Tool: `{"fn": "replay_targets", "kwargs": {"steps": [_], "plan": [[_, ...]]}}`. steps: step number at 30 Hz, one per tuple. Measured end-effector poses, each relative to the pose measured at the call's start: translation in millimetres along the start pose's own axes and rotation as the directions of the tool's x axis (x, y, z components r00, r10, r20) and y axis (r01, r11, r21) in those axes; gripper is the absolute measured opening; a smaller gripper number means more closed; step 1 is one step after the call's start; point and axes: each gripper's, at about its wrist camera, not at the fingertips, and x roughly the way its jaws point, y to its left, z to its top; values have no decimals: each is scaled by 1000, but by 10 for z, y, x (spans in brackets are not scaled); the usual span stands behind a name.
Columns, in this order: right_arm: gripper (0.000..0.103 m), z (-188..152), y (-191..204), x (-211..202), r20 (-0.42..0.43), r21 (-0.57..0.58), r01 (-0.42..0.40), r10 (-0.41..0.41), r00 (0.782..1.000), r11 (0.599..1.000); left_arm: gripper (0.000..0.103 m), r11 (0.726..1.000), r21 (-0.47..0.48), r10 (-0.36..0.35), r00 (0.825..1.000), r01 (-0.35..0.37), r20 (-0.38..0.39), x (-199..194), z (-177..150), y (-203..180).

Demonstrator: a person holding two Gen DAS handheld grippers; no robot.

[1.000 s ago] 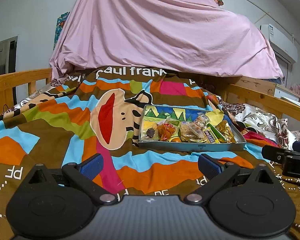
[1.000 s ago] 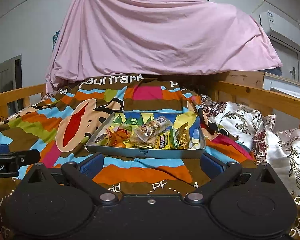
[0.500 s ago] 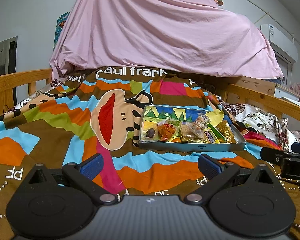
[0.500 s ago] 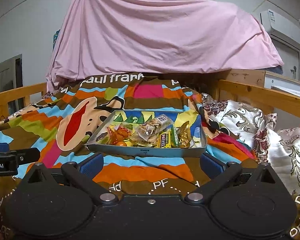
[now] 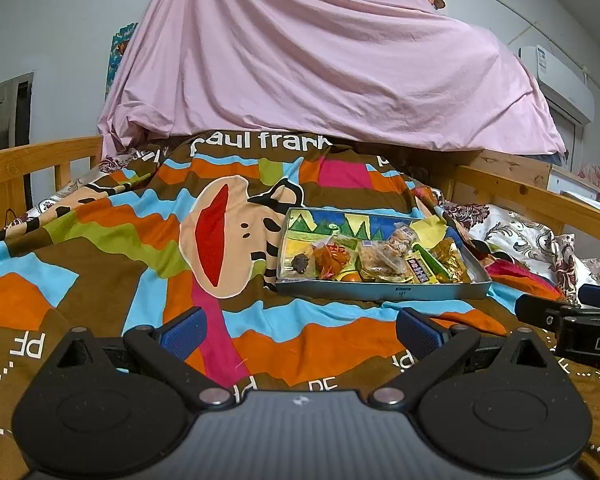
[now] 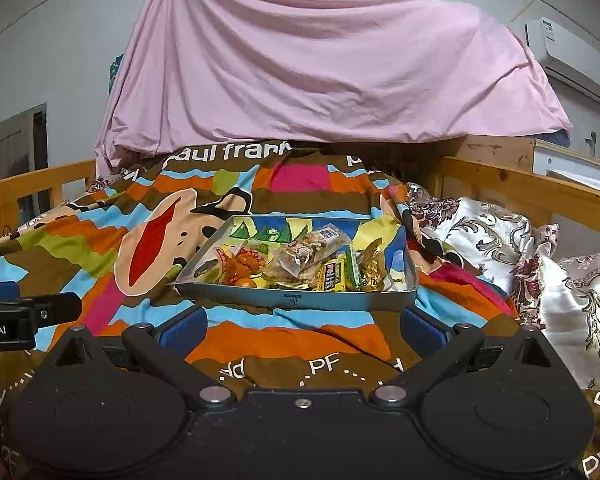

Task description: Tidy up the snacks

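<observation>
Bed: wooden-railed bed (image 6: 532,192) is carrying everything, spread with a striped cartoon blanket (image 5: 112,248).
Tray: shallow grey tray (image 6: 300,299) is sitting on the blanket, right of the big cartoon face.
Snacks: snack packets (image 6: 300,260) are lying heaped inside the tray, among them clear bags of biscuits, an orange packet (image 5: 334,257), a gold wrapper (image 5: 450,258) and a green bar; small print is too fine to read.
Right gripper: right gripper (image 6: 302,326) is hovering low just in front of the tray, fingers spread wide and grasping nothing.
Left gripper: left gripper (image 5: 300,326) is hanging beside it, tray ahead and to its right, fingers likewise released.
Backdrop: pink sheet (image 6: 320,64) is draping over something tall behind the bed.
</observation>
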Motion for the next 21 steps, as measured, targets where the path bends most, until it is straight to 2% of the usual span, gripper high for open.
{"fn": "replay_targets", "kwargs": {"steps": [5, 9, 14, 21], "plan": [[102, -4, 6, 9, -5, -3, -3, 3, 1000, 1000, 103, 1000, 0, 3, 1000, -3, -3, 2, -7, -5], [102, -5, 18, 17, -6, -10, -7, 7, 1000, 1000, 103, 999, -3, 52, 998, -52, -24, 16, 2, -35], [102, -5, 31, 26, -9, -18, -11, 11, 1000, 1000, 103, 1000, 12, 17, 1000, -17, -25, 5, 10, -81], [102, -6, 26, 35, -13, -16, -14, 14, 1000, 1000, 103, 998, 27, 50, 999, -50, 0, -18, 4, -94]]}}
